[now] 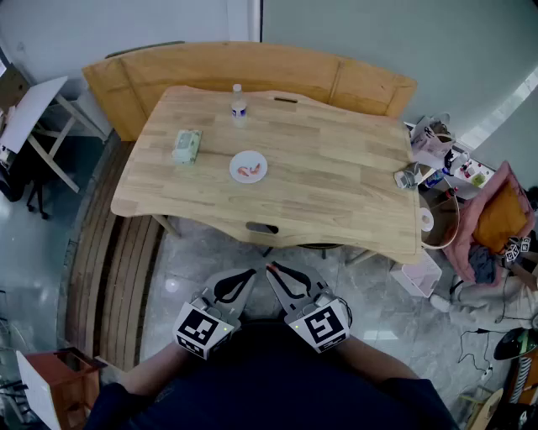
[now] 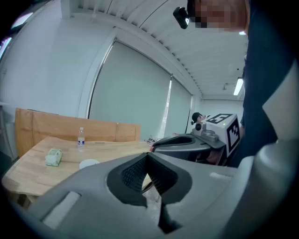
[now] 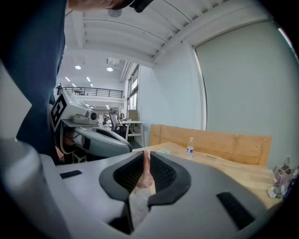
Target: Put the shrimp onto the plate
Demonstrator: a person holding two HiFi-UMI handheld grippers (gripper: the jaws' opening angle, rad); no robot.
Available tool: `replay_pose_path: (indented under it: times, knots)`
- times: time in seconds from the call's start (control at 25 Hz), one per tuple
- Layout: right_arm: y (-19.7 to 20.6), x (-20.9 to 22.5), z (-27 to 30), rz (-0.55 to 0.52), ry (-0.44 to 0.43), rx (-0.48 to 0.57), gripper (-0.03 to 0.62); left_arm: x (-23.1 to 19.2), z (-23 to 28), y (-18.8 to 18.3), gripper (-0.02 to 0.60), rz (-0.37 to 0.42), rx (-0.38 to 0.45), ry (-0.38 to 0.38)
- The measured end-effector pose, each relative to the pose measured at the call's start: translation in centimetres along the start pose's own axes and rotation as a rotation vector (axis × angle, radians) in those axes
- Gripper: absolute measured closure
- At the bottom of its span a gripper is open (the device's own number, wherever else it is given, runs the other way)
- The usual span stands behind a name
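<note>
Nearest, low against the dark-clothed torso: left gripper (image 1: 245, 277) and right gripper (image 1: 274, 272), side by side, marker cubes toward the body, tips angled in toward each other and close together. Hang over the grey floor (image 1: 210, 252), short of the near edge of the table (image 1: 336, 193), well apart from everything on it. Right gripper first: clamps a pale pink shrimp (image 3: 145, 173) between its ribbed pads, upright, one end poking just above the jaw tips. Left gripper next: shows its jaws pressed together at the tips, with nothing caught between them.

Farther out, the light wooden tabletop with its curved near edge. Bears a small white plate (image 1: 249, 156) left of centre, already carrying orange shrimp pieces (image 1: 247, 171). Left of the plate, apart from it, a pale green packet (image 1: 187, 145) lying flat. Beyond both, near the far edge, a clear bottle (image 1: 239, 102) with a white cap, standing upright. At the table's right end, a small heap of clutter (image 1: 412, 176), too small to make out. Farthest back, pressed along the table's far side, a wooden bench (image 1: 252, 63) against the pale wall (image 1: 126, 25).
</note>
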State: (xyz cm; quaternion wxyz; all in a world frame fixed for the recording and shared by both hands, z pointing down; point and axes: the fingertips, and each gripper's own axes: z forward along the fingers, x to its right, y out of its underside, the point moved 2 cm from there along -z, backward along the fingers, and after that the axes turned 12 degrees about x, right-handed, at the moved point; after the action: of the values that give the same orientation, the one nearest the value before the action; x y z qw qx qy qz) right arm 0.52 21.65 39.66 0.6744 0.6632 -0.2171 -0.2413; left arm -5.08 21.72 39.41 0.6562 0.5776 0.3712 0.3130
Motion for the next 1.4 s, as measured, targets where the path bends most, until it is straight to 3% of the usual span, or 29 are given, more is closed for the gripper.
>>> replay_pose_path:
  times: [0.76,1.4]
  knots:
    - [-0.6,0.7,-0.4,0.027,-0.024,0.020,0.543,0.7,0.4,-0.5,0.577,0.011,-0.005,-0.018]
    - [0.7,3.8,-2.2,0.036,-0.124,0.046,0.543,2.5,2.8,0.6,0.577,0.009,0.008,-0.154]
